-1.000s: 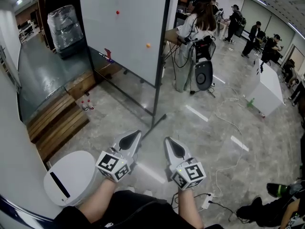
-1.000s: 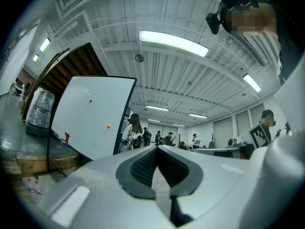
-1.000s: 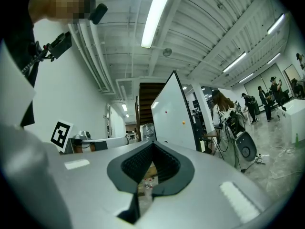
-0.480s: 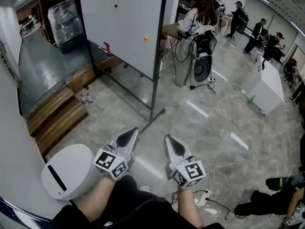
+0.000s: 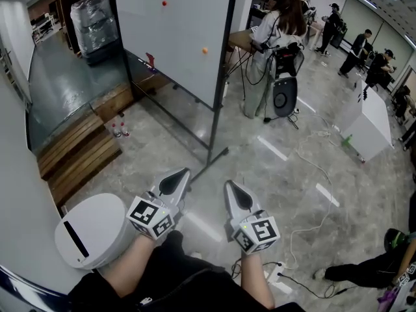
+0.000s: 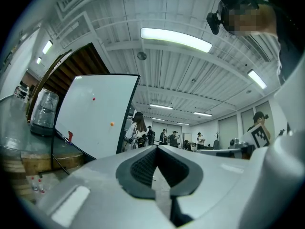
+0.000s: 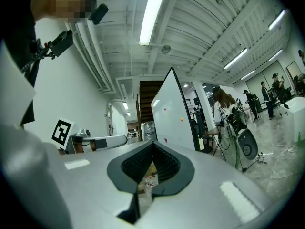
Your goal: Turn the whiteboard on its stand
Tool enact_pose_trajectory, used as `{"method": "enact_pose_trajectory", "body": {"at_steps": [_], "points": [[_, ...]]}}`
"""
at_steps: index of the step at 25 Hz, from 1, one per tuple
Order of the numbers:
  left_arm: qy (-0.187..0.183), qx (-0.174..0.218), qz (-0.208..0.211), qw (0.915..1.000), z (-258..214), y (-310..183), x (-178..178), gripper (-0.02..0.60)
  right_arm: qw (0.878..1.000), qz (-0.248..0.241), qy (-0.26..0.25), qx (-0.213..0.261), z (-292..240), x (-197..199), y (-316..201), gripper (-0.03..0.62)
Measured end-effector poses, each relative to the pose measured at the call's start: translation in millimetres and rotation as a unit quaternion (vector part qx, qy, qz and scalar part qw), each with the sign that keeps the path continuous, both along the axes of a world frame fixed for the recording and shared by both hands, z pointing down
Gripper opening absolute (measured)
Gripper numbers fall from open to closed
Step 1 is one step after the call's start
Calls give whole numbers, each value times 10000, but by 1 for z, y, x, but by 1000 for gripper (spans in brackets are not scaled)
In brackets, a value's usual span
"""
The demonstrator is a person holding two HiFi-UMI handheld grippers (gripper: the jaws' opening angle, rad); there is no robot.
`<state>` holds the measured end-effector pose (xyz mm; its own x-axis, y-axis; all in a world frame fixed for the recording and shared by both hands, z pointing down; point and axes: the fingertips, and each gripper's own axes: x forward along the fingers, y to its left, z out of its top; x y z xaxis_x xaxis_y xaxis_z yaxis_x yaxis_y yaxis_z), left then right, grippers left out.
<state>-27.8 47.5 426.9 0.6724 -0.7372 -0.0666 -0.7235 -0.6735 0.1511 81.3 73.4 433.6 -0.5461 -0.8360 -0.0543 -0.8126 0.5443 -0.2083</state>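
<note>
Head view, steep look down over grey polished floor [image 5: 273, 181]: left gripper [image 5: 177, 181] and right gripper [image 5: 233, 197] side by side low in frame, tips forward, both well short of the whiteboard [image 5: 175, 31]. Whiteboard upright on its stand [image 5: 218, 109], ahead and slightly left, seen at an angle — near edge post running down to a dark foot on the floor. Red magnet [image 5: 164, 3] high on the board, orange magnet [image 5: 204, 50] lower and nearer the post; small red item [image 5: 151, 60] on the tray at the bottom edge. Left gripper view: jaws together, nothing between them, board beyond at left. Right gripper view: jaws together as well, likewise empty. White rounded bin [image 5: 91, 229] just left of the left gripper; wooden steps [image 5: 78, 158] beyond it, two small bottles [image 5: 118, 130] near their far end. Person in white top [image 5: 273, 34] standing past the board's right edge — white cables [image 5: 312, 168] trailing across the floor at right.
</note>
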Motion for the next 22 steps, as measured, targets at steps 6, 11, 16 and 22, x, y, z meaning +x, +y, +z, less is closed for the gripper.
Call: {"method": "enact_pose_trajectory", "body": {"at_steps": [6,11,16,22], "points": [[12,35,1,10000,0,-44,-6,5,9999,45,102,40,-5,-4,-42,9],[67,1,110,9999,0,-91,-15,5,9998,108,174,21,-10,-13,-89,9],[87,14,195,9998,-9,-141,-34,5,9997,130,186,-8,-19,-33,-134,9],[51,94,331,9994,-16,-192,-53,5,9997,114,217,83,-24,-61,-182,9]]}}
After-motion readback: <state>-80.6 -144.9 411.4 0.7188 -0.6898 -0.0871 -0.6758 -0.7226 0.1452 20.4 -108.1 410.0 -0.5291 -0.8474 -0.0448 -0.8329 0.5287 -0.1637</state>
